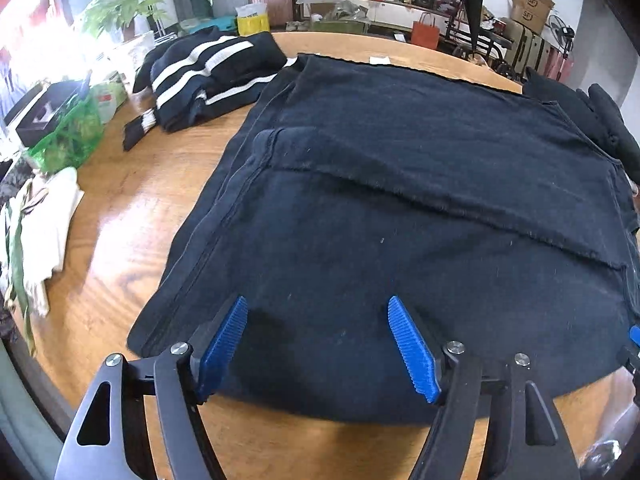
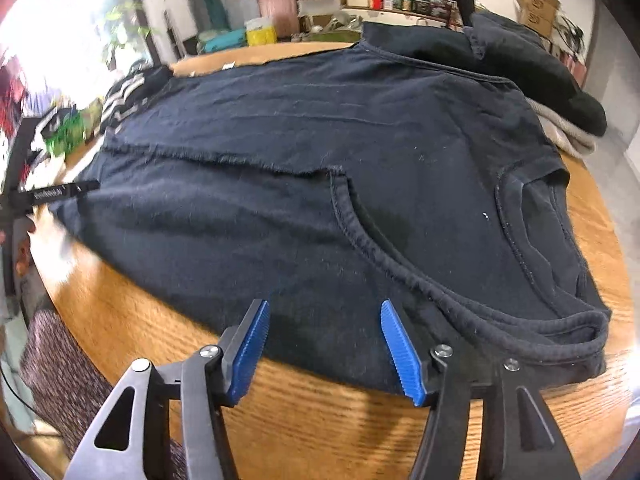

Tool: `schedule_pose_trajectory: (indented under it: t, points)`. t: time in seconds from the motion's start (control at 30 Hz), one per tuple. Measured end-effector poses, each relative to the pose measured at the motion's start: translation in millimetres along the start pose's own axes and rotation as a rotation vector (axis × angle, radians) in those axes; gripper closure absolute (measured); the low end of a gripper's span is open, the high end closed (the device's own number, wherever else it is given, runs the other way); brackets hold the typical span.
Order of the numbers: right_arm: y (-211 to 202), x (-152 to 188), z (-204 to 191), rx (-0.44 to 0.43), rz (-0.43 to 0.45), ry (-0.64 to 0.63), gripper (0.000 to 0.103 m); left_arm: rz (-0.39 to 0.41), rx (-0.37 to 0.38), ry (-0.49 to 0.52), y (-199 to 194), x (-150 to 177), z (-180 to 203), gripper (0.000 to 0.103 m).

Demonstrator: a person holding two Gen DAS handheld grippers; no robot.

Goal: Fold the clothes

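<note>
A dark navy T-shirt (image 1: 400, 208) lies spread on the round wooden table (image 1: 132, 216), with one part folded over its middle along a raw edge. My left gripper (image 1: 318, 308) hovers open over the shirt's near hem, nothing between its blue pads. In the right wrist view the same T-shirt (image 2: 300, 168) shows its neckline and a sleeve at the right. Over that near edge my right gripper (image 2: 324, 312) stands open, its pads clear of the cloth. The left gripper's black frame (image 2: 48, 194) shows at the far left of that view.
A folded dark garment with white stripes (image 1: 208, 72) lies at the table's back left. A green bag (image 1: 68, 136) and white cloth (image 1: 44, 220) sit at the left edge. Dark and beige clothes (image 2: 560, 112) are piled at the right. Boxes and suitcases line the far wall.
</note>
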State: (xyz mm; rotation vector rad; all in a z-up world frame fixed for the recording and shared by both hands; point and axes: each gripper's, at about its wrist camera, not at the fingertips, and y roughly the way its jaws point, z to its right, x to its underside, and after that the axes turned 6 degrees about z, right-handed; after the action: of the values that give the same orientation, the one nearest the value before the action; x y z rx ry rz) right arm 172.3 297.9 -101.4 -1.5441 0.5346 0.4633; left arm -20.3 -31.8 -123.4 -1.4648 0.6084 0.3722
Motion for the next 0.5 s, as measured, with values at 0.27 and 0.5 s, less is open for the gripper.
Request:
schedule_pose_trajectory:
  t: [0.27, 0.5]
  points:
    - [-5, 6, -1, -0.014, -0.046, -0.024, 0.039, -0.012, 0.004, -0.016, -18, 17, -7, 0.026]
    - [-23, 9, 17, -0.058, 0.017, 0.114, 0.051, -0.03, 0.281, -0.411, -49, 30, -55, 0.026]
